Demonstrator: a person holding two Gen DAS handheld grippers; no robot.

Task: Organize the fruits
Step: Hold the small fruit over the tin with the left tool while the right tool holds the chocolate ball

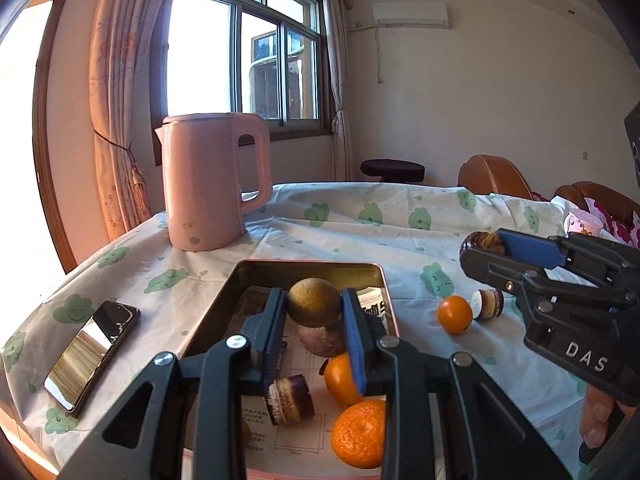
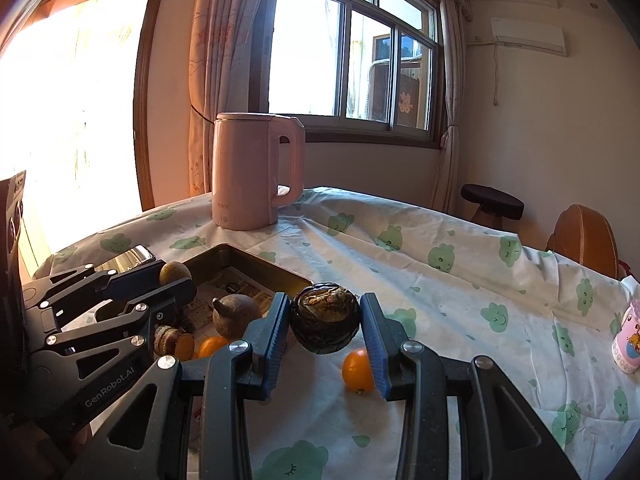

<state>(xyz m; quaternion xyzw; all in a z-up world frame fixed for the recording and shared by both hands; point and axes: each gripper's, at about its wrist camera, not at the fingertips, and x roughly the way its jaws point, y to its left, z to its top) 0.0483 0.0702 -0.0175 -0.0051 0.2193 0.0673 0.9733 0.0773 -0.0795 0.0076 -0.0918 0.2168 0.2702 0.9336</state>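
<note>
My left gripper [image 1: 314, 304] is shut on a yellow-brown round fruit [image 1: 314, 300] and holds it over the metal tray [image 1: 248, 276]. In the tray lie a brownish fruit [image 1: 320, 340], two oranges [image 1: 360, 438], and a purple cut piece [image 1: 290, 400]. My right gripper [image 2: 325, 316] is shut on a dark wrinkled fruit [image 2: 325, 314] above the tablecloth, right of the tray [image 2: 260, 268]. It also shows in the left wrist view [image 1: 486, 242]. An orange [image 2: 357, 370] lies on the cloth below it, beside another purple cut piece [image 1: 488, 304].
A pink kettle [image 1: 208, 180] stands behind the tray. A phone [image 1: 94, 354] lies left of the tray. A small pink cup [image 2: 628, 340] stands at the far right. The table [image 2: 460, 280] has a white cloth with green prints. Chairs and a stool stand beyond.
</note>
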